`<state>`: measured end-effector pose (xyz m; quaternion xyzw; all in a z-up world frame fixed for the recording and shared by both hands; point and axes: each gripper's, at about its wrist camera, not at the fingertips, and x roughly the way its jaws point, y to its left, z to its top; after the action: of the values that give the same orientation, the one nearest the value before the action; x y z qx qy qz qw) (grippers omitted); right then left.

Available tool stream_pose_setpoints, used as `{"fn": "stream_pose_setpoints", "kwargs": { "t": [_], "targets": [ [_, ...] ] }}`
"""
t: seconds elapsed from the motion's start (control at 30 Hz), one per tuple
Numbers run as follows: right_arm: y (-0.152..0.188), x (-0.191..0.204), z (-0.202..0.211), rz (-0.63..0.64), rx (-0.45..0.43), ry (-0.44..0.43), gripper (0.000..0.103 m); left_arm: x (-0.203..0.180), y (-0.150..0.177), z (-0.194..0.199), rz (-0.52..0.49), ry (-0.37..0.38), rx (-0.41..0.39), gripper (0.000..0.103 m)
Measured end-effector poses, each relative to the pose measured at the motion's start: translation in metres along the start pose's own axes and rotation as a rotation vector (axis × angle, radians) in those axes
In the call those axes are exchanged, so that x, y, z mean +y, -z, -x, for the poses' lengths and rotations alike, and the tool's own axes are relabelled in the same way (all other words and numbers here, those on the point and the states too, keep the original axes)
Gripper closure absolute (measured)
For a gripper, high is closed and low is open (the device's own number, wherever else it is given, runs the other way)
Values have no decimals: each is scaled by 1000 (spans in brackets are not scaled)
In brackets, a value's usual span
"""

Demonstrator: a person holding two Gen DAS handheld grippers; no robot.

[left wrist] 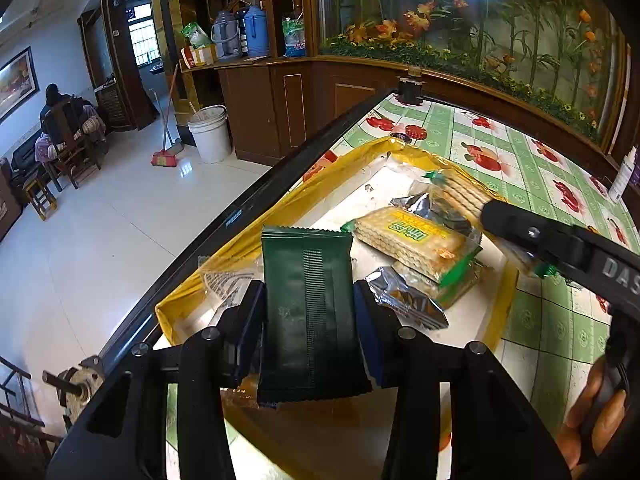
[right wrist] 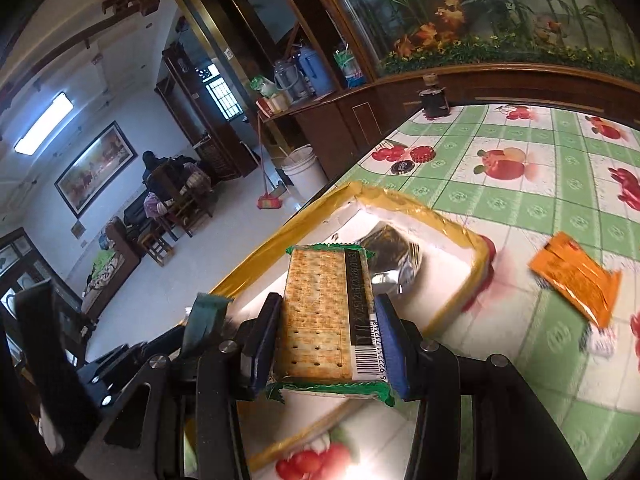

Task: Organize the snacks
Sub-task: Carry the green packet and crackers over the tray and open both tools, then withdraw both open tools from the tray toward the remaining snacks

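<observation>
My left gripper [left wrist: 309, 312] is shut on a dark green snack packet [left wrist: 308, 312], held over the near end of a white box with yellow-taped rim [left wrist: 256, 236]. Inside the box lie a cracker pack with a green and yellow label [left wrist: 416, 240], silver foil packets [left wrist: 408, 300] and more crackers. My right gripper [right wrist: 326, 340] is shut on a clear cracker pack [right wrist: 320, 320] with a barcode, above the box's near edge [right wrist: 452, 222]. In the left wrist view the right gripper [left wrist: 524, 252] reaches in from the right, its cracker pack partly hidden. An orange packet [right wrist: 576, 280] lies on the tablecloth.
The table [left wrist: 520, 148] has a green and white fruit-print cloth and a dark edge at the left. A dark jar [right wrist: 434, 100] stands at the far corner, a white bottle [left wrist: 624, 176] at the right. Wooden cabinets and a floral glass panel back the table.
</observation>
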<state>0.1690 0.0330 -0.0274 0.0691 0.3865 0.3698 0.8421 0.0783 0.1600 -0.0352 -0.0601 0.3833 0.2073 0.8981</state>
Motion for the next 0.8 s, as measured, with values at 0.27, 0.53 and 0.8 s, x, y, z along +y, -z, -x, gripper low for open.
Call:
{"fn": "stream_pose_setpoints", "kwargs": {
  "t": [0.27,0.53,0.8],
  "targets": [
    [-4,-2,-27,-8,54,24,41,-4,-2,-5,-10,-28,-9,49],
    [-1,-10,30,-45,-54,8,26,0,-5,11,20,-29,-32,29],
    [21,-28,101,-85,-151,36,18,-19,-3,46,-5,8,-95,27]
  ]
}}
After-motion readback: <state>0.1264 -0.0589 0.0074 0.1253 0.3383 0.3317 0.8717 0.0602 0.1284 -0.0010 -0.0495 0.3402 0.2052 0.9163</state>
